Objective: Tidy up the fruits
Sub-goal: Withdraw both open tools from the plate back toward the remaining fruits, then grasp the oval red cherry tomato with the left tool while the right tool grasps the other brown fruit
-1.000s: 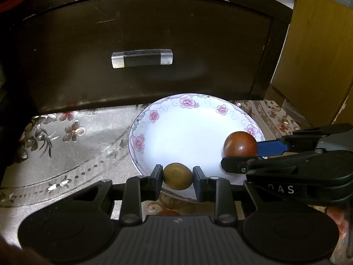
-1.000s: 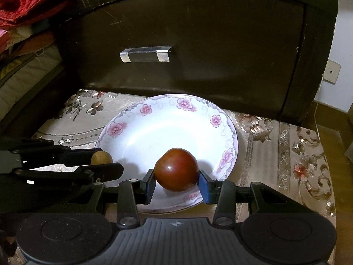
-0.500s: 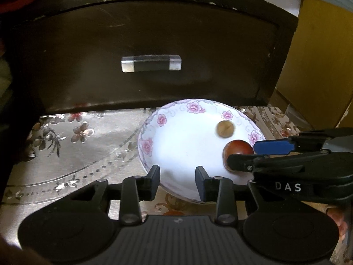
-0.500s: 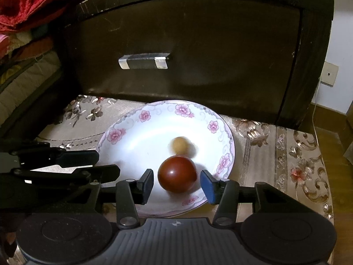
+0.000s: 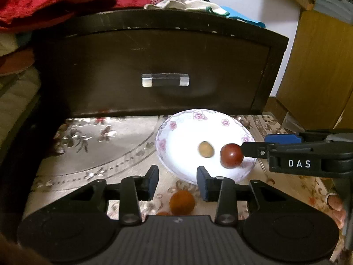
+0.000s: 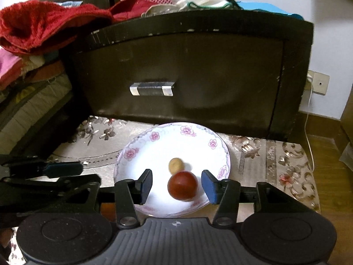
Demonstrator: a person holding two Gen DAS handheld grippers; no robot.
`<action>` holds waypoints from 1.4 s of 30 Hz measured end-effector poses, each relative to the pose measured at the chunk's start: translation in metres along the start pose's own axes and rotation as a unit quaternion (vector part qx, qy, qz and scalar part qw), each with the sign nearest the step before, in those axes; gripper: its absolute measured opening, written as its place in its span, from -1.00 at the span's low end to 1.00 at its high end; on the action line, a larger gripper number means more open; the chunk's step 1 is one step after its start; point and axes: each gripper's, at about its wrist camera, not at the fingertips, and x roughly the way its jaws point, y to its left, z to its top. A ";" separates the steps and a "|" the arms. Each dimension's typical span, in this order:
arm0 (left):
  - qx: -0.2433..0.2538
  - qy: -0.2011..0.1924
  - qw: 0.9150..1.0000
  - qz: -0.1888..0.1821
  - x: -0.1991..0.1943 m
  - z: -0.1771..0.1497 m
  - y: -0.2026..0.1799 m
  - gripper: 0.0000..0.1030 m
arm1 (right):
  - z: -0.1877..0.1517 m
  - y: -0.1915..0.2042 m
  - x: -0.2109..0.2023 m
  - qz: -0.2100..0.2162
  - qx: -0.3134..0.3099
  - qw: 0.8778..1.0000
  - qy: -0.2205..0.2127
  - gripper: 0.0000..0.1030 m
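A white round ceramic plate with pink flowers on its rim (image 6: 154, 136) is seen sitting on a shiny floral-patterned tablecloth (image 6: 284, 154), right in front of a dark brown wooden drawer front with a silver-ended handle (image 6: 151, 88). Two fruits are found on the plate: a glossy dark red round fruit (image 6: 182, 185) and, just behind it, a small tan one (image 6: 175, 164), a bit blurry. The right gripper (image 6: 177, 185) is held wide apart around the red fruit, no contact. The left gripper (image 6: 64, 169) is poking in from the left.

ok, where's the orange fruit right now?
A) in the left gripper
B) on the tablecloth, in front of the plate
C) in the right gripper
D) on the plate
B: the orange fruit lies on the tablecloth just short of the plate, below the open left gripper, which holds nothing.
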 end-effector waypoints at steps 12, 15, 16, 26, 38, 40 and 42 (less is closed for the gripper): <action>0.003 0.011 1.000 0.007 -0.051 -0.034 0.012 -0.08 | -0.028 0.025 -0.036 0.020 -0.001 1.000 0.013 -0.04; -0.003 0.018 1.000 0.013 -0.060 -0.045 0.019 -0.07 | -0.039 0.031 -0.042 0.026 0.002 0.999 0.025 -0.01; -0.005 0.022 1.000 0.015 -0.061 -0.049 0.022 -0.07 | -0.044 0.034 -0.043 0.029 -0.001 0.999 0.030 -0.01; -0.017 0.055 0.998 0.023 -0.056 -0.074 0.041 -0.07 | -0.066 0.065 -0.025 0.056 -0.050 0.995 0.073 -0.01; 0.014 0.072 0.997 0.035 -0.037 -0.086 0.043 -0.06 | -0.082 0.095 -0.006 0.093 -0.121 0.984 0.087 -0.03; 0.010 0.071 0.997 0.040 -0.031 -0.086 0.046 -0.06 | -0.082 0.095 -0.002 0.093 -0.121 0.984 0.091 -0.03; 0.003 0.070 0.997 0.044 -0.025 -0.085 0.049 -0.06 | -0.084 0.093 0.002 0.092 -0.119 0.984 0.095 -0.03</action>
